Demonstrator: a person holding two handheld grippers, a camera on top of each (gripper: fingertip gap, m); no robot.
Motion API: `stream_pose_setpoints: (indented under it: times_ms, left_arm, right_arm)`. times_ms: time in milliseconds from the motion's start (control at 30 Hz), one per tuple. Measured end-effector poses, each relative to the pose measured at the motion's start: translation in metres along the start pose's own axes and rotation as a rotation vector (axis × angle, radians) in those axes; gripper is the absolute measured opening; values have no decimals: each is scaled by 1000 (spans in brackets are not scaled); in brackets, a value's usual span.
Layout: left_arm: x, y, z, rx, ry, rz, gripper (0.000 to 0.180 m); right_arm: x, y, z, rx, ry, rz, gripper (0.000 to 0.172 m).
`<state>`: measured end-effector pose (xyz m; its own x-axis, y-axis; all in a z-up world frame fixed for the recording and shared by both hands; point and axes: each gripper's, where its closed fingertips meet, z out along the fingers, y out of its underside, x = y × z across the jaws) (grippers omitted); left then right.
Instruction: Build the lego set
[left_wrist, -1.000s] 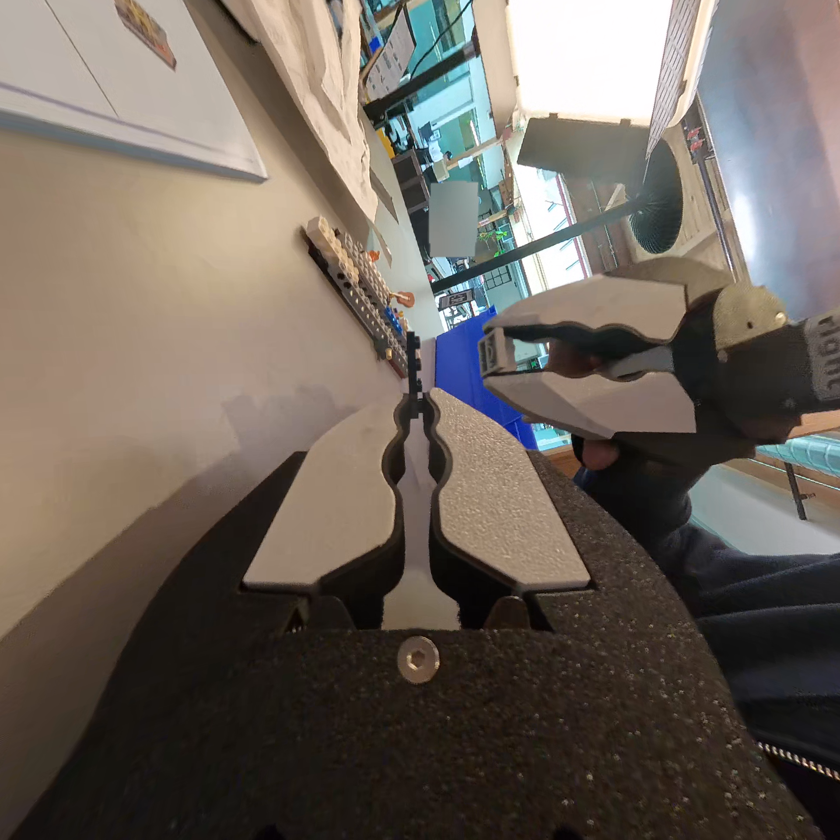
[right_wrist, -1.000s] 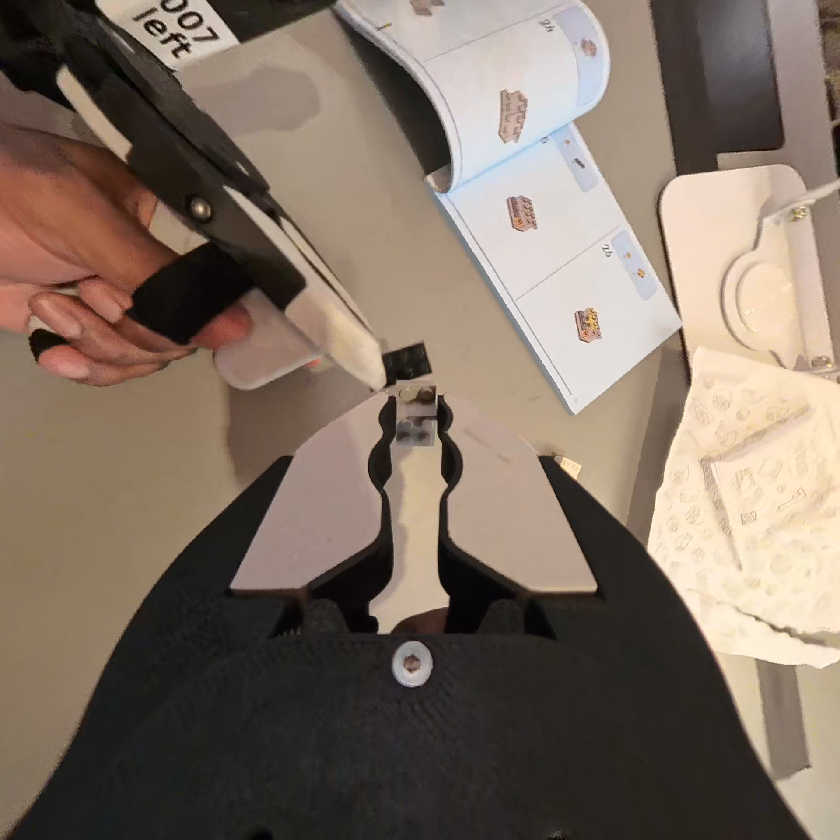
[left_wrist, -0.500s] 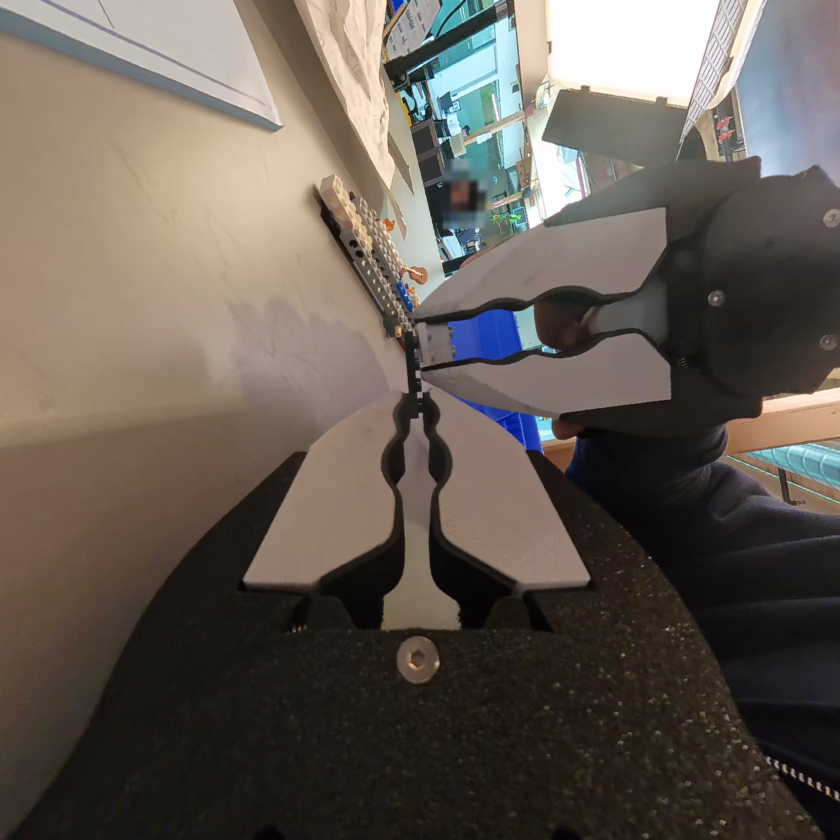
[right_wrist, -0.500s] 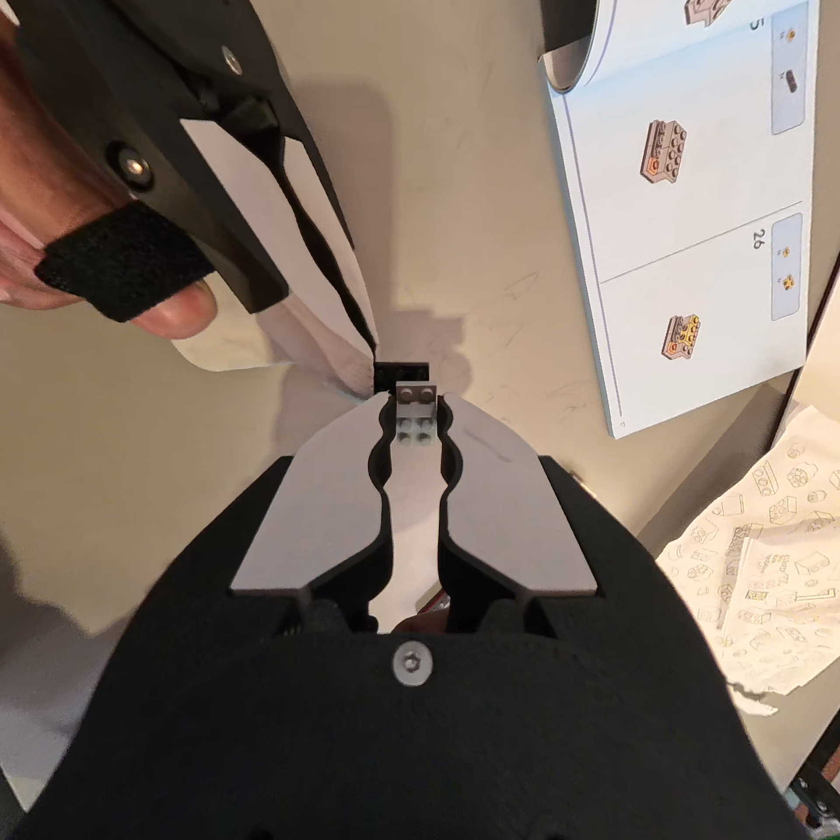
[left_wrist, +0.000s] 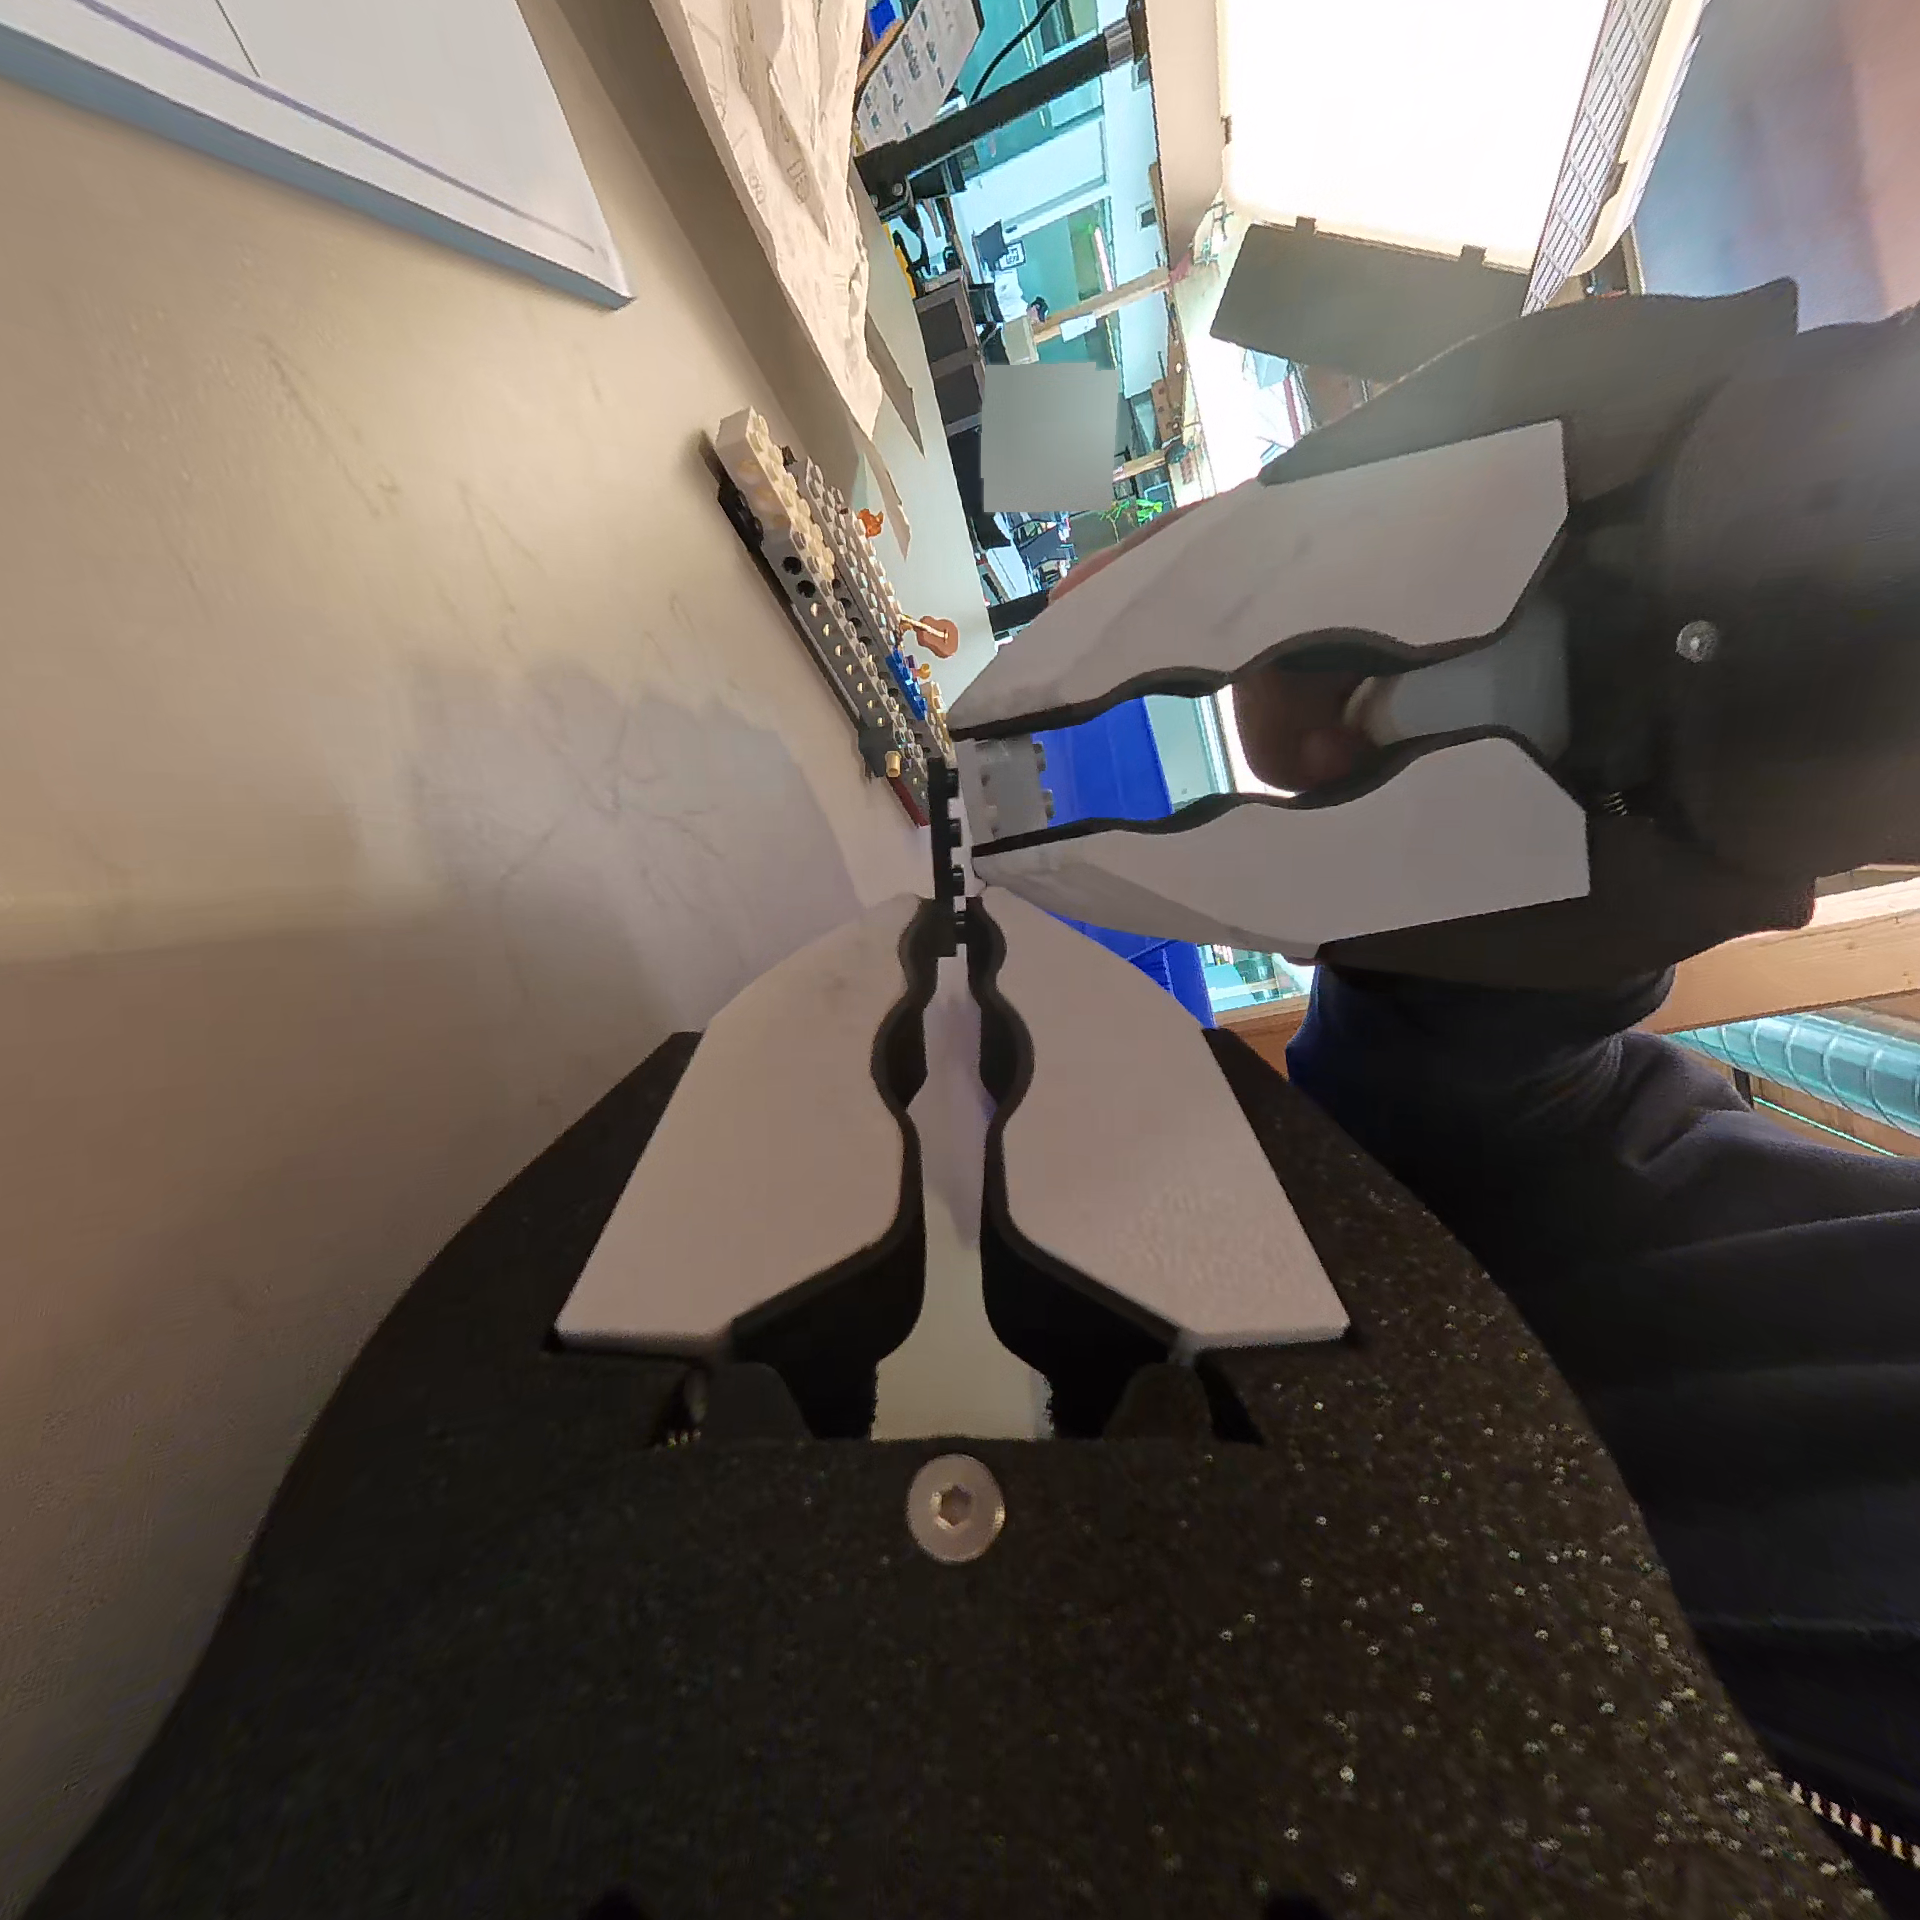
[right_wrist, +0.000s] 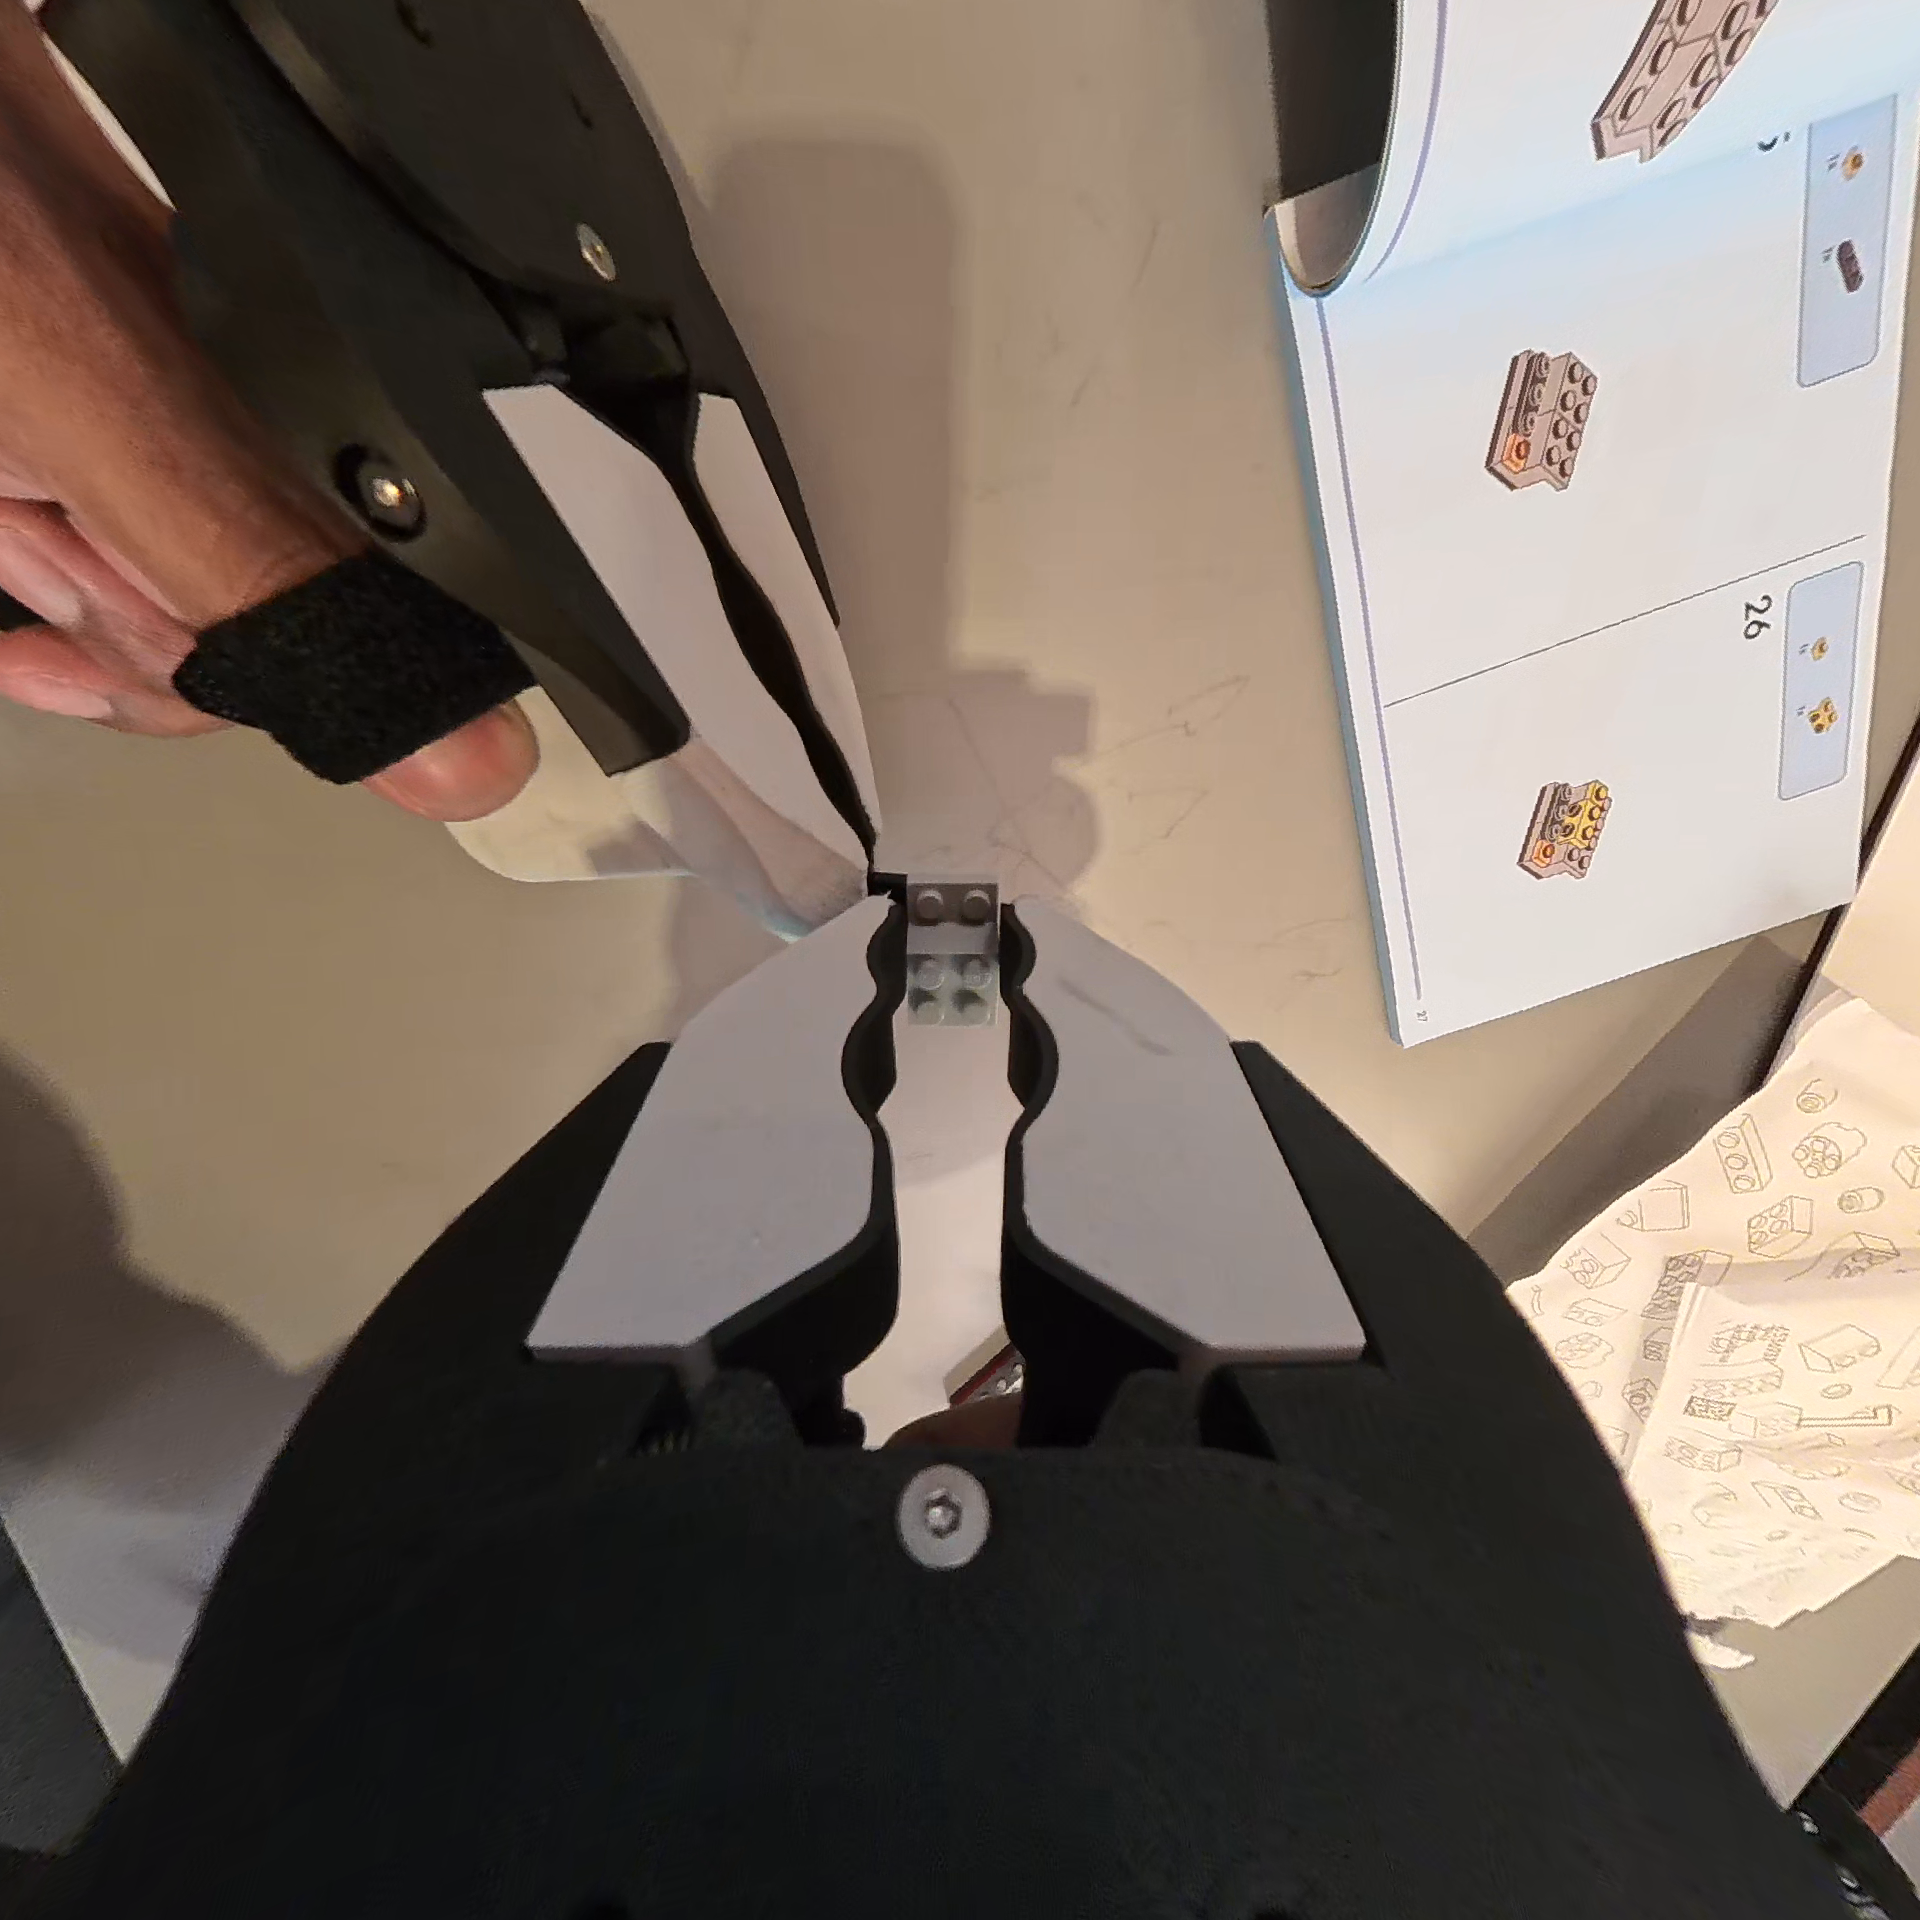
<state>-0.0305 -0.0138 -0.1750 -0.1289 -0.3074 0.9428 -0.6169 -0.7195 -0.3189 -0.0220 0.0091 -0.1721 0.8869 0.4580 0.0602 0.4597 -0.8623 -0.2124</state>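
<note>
My left gripper (left_wrist: 948, 925) is shut on a thin black studded plate (left_wrist: 945, 842), held edge-on above the beige table. My right gripper (right_wrist: 945, 914) is shut on a grey bracket brick (right_wrist: 953, 956) with studs on two faces. In the left wrist view the right gripper (left_wrist: 977, 795) comes in from the right and the grey brick (left_wrist: 1006, 790) presses against the black plate's side. In the right wrist view the left gripper (right_wrist: 868, 878) reaches in from the upper left, and only a corner of the black plate (right_wrist: 881, 883) shows beside the grey brick.
An open instruction booklet (right_wrist: 1621, 582) lies on the table (right_wrist: 260, 987) at the right, with a crumpled printed paper bag (right_wrist: 1787, 1351) below it. A partly built brick model (left_wrist: 831, 613) lies farther off on the table, and a blue bin (left_wrist: 1112, 758) stands behind the grippers. Less than 4 cm separates the two grippers' tips.
The two grippers have come together: the grey brick was apart from the black plate a second ago and now sits against it. Both grasps stayed shut throughout.
</note>
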Motion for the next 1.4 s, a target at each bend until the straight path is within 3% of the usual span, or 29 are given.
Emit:
stream_pose_setpoints:
  times_ms: [600, 1400]
  left_arm:
    - [10, -6, -1, 35, 91, -16, 5]
    - [19, -17, -5, 121, 195, -51, 5]
  right_arm:
    - [2, -5, -8, 70, -126, 85, 18]
    - [8, -16, -14, 104, -148, 150, 19]
